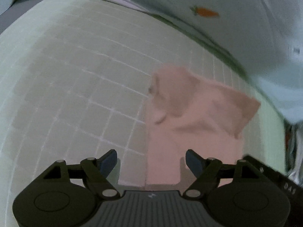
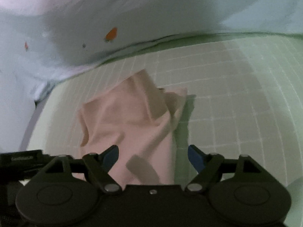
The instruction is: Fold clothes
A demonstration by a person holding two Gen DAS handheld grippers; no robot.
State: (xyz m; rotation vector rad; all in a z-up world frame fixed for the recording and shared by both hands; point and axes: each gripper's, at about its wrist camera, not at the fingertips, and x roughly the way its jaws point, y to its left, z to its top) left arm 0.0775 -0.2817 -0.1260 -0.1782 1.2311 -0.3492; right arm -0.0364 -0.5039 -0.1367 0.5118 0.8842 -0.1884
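Fingers on your left gripper [image 1: 151, 163] stand wide apart with nothing between the pads, and your right gripper [image 2: 153, 158] is spread just as wide and empty. From the left wrist, the pink garment [image 1: 189, 117] lies on the green gridded mat [image 1: 75, 75] at about one o'clock from the fingertips, its upper layers rumpled and folded over. From the right wrist, the same garment [image 2: 128, 121] sits ahead at about eleven o'clock, its near edge running under the fingers. Pale cloth with an orange carrot print [image 1: 206, 12] lies along the mat's far edge at twelve o'clock.
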